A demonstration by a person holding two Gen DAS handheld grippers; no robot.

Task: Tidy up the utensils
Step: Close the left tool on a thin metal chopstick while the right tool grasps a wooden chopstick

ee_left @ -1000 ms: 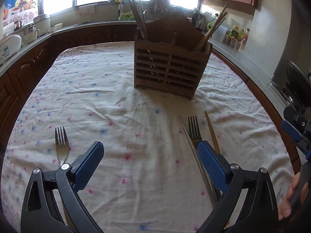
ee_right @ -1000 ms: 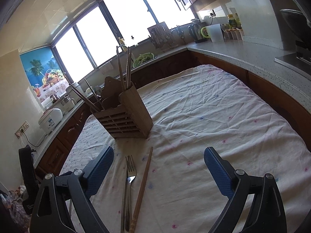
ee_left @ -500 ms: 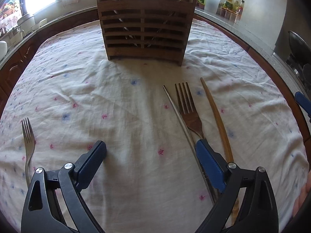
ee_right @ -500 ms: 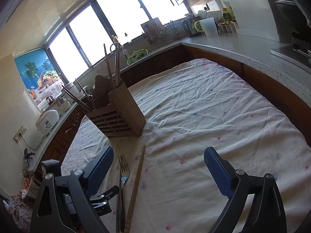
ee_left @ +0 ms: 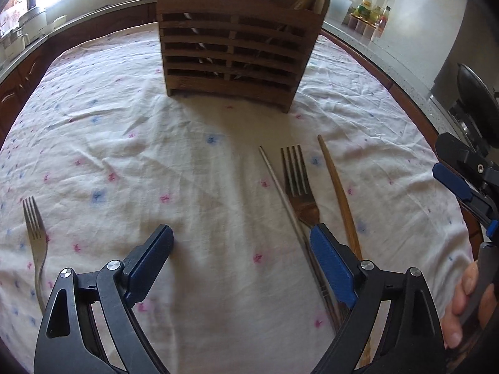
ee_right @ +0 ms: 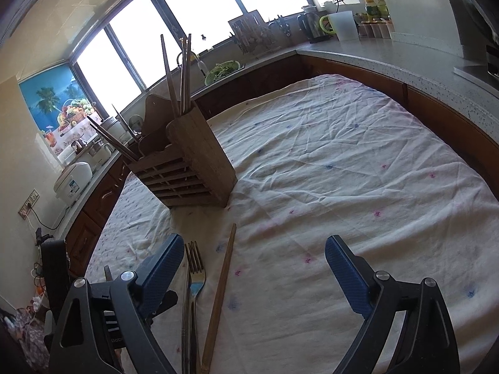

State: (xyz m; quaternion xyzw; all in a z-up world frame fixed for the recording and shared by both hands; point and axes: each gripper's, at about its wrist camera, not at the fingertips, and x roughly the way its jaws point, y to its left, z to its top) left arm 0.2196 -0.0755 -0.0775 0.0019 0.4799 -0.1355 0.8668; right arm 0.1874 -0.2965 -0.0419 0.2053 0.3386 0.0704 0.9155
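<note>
Left wrist view only: second fork (ee_left: 35,233).

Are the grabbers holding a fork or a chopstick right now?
No, nothing is held. The left gripper and right gripper are both open above the tablecloth.

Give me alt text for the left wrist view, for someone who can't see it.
The open left gripper hovers low over a flowered tablecloth, its right finger above a fork lying between a metal chopstick and a wooden chopstick. A wooden utensil holder stands beyond; another fork lies far left.
</note>
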